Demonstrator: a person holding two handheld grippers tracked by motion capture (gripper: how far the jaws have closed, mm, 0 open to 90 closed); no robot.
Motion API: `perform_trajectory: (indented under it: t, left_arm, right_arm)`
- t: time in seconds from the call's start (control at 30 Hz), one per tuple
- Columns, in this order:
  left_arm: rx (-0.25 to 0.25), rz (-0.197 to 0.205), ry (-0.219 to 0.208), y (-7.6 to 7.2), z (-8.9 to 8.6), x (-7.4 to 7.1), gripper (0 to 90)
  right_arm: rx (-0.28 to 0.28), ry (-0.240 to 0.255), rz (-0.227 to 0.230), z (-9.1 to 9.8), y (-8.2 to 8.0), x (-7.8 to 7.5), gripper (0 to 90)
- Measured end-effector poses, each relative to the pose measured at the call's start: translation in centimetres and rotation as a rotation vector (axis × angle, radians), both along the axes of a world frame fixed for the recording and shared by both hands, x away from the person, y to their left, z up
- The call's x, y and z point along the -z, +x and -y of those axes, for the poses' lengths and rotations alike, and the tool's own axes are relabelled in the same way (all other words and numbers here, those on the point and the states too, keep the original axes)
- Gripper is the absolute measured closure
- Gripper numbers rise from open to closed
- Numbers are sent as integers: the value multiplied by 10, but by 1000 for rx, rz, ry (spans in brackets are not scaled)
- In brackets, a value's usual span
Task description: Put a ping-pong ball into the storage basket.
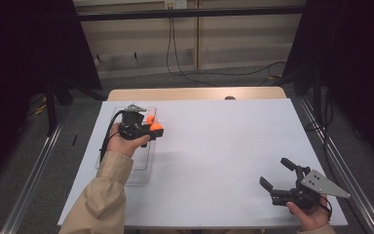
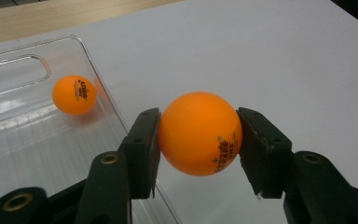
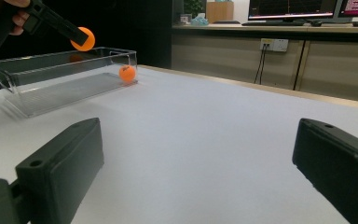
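The left gripper (image 2: pixel 199 135) pinches an orange ping-pong ball (image 2: pixel 199 133) above the clear plastic bin's (image 2: pixel 28 154) edge; up close, a second ball (image 2: pixel 74 94) lies inside. The right gripper (image 1: pixel 278 176) rests wide open, empty.

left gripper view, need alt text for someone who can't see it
Two black jaws clamp an orange ping-pong ball just above the right rim of a clear plastic tray. A second orange ball lies inside the tray near its far end, and the tray sits on a white table.
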State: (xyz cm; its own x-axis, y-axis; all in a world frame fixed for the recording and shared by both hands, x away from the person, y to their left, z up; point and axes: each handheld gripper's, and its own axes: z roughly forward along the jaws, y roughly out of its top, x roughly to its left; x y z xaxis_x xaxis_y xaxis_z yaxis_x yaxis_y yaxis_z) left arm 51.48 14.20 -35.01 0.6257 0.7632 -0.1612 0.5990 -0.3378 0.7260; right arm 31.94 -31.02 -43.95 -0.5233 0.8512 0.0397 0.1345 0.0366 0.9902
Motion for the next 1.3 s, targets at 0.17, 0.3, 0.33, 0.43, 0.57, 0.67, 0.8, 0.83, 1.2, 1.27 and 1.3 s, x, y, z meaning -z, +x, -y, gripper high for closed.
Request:
perform_trajectory:
  t: [0.17,0.3,0.33,0.43,0.57,0.67,0.8,0.83,1.2,1.27,1.3]
  left_arm:
    - [-6,-2,0,0,-1,0,512]
    - [-7,-4,-1,0,-4,-2,512]
    - [-7,-5,6,0,-4,-2,512]
    - [-28,-5,-22,0,-4,-2,512]
    - [-22,-3,3,0,-8,-3,512]
    - [-36,-3,-14,0,-8,-3,512]
    - [-18,-2,13,0,-12,-4,512]
    - [-24,-1,11,0,-12,-4,512]
    - [-43,2,6,0,-18,-4,512]
    - [-48,2,-7,0,-18,-3,512]
    - [-61,3,-11,0,-18,-2,512]
  right_arm:
    - [3,-2,-1,0,0,0,13]
    - [4,2,-3,0,0,0,13]
    - [4,2,-3,0,0,0,13]
    - [3,0,-4,0,0,0,13]
    - [0,0,-1,0,0,0,13]
    - [-1,1,-2,0,0,0,13]
    - [2,1,-1,0,0,0,13]
    - [2,0,-1,0,0,0,13]
    - [0,2,-2,0,0,0,13]
    - [1,1,0,0,0,0,13]
    - [0,1,-2,0,0,0,13]
